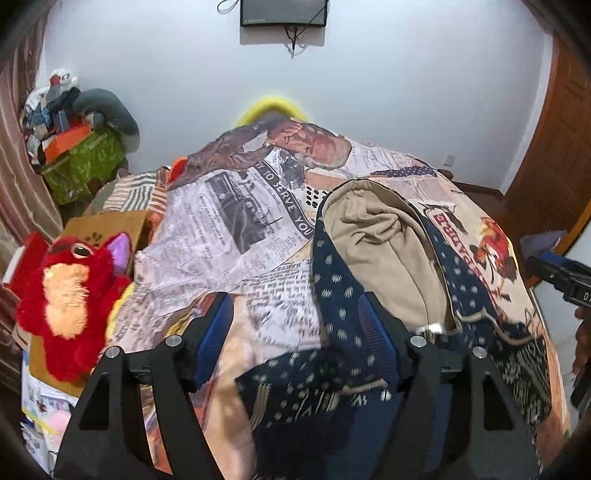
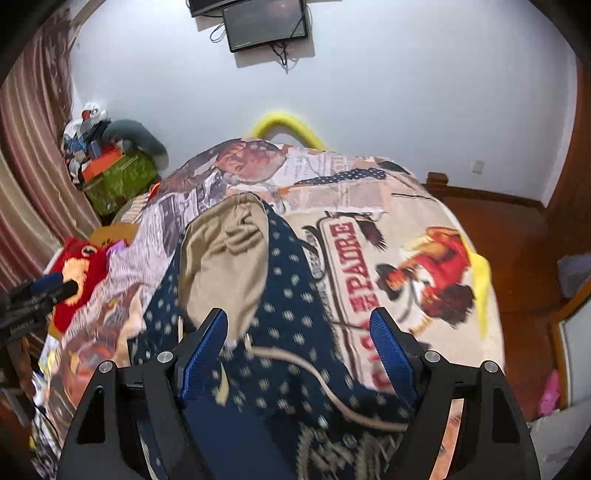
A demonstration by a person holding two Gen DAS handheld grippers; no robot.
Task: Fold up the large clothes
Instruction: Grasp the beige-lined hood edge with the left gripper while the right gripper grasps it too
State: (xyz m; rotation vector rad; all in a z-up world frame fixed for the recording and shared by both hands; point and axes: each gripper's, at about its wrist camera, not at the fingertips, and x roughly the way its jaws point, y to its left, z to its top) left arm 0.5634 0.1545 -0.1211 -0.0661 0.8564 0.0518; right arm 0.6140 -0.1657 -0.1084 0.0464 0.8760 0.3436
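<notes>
A navy garment (image 1: 343, 306) with pale dots, a tan lining (image 1: 380, 243) and a drawstring lies crumpled on a bed cover (image 1: 229, 229) printed like newspaper. In the left wrist view my left gripper (image 1: 295, 314) hovers over the garment's left part with its jaws wide apart and nothing pinched between them. The right gripper (image 1: 561, 277) shows at that view's right edge. In the right wrist view my right gripper (image 2: 299, 328) stands open above the navy garment (image 2: 291, 302), with the drawstring (image 2: 325, 384) running under it. The left gripper (image 2: 37, 295) appears at the far left.
A red plush toy (image 1: 74, 295) and a cardboard box (image 1: 107, 225) sit left of the bed. A green box (image 1: 85, 162) piled with clutter stands by the striped curtain (image 1: 22, 184). A screen (image 1: 283, 13) hangs on the white wall; a wooden door (image 1: 554, 147) is at right.
</notes>
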